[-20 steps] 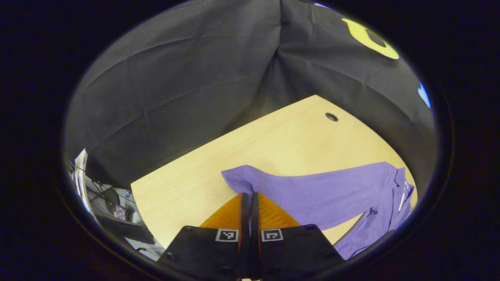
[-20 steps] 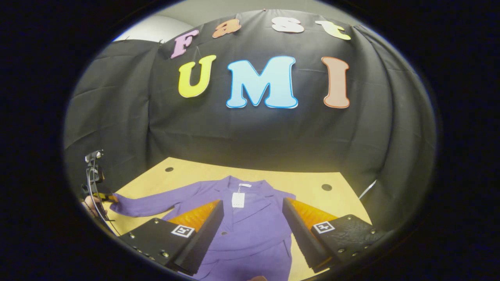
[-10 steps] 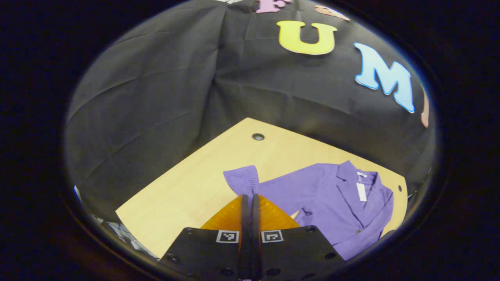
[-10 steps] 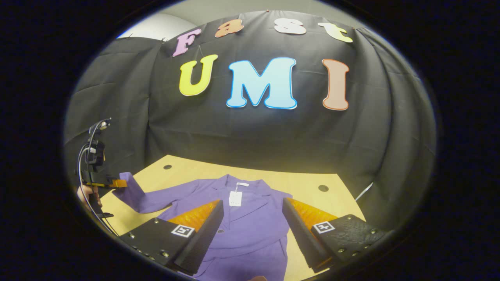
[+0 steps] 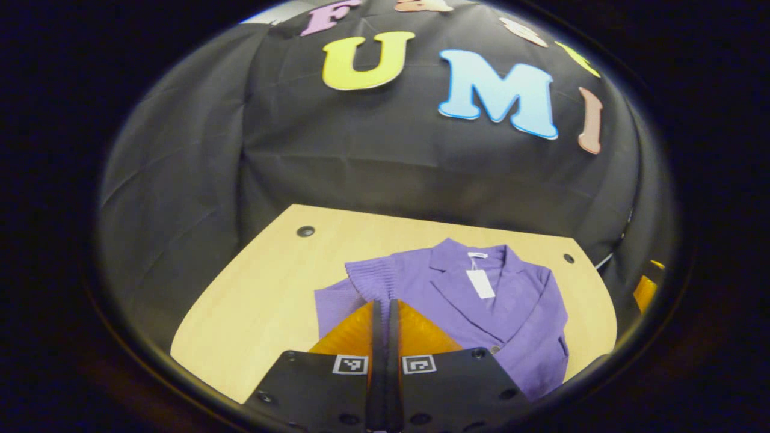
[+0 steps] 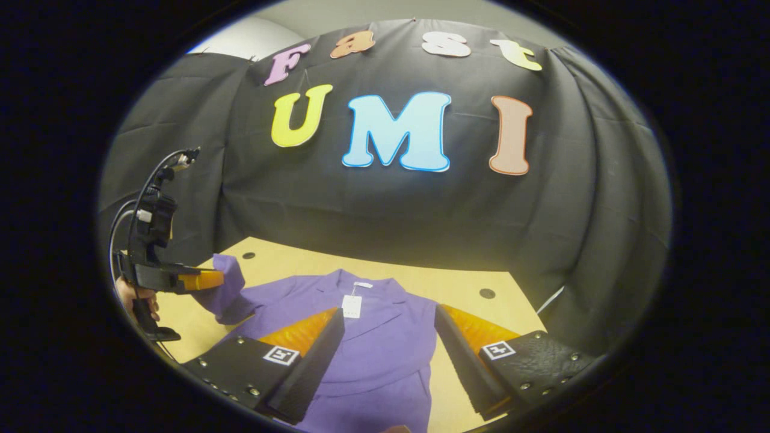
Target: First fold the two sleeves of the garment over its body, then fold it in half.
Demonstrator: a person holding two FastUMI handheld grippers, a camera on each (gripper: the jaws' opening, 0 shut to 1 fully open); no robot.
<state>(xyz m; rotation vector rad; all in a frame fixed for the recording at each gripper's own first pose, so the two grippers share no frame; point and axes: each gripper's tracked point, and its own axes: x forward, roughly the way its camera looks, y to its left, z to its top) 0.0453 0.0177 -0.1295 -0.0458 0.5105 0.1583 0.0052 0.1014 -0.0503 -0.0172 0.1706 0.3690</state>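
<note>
Left gripper view shows the left gripper (image 5: 385,304) with its two fingers pressed together on the ribbed cuff (image 5: 372,278) of a purple jacket's sleeve; the part of the cuff between the fingers is hidden by them. The purple jacket (image 5: 481,307) lies face up on the light wooden table (image 5: 264,282), collar toward the booth wall, with a white hang tag (image 5: 480,283) below the collar. Its lower hem is cut off by the edge of the round picture, and the gripper body covers part of its near side. At the far right edge a small piece of the other tool is visible, too little to make out.

Right gripper view has the right gripper (image 6: 388,337) with its fingers wide apart and nothing between them, hanging above the jacket's body (image 6: 379,349). The fingers cover parts of the jacket's two flanks, and its hem runs out of the picture at the bottom. At the left a hand (image 6: 135,297) holds the left gripper (image 6: 207,279), which carries the sleeve (image 6: 231,291) lifted off the table; cables loop above it. Two round holes (image 6: 486,293) show in the tabletop near the back edge.
</note>
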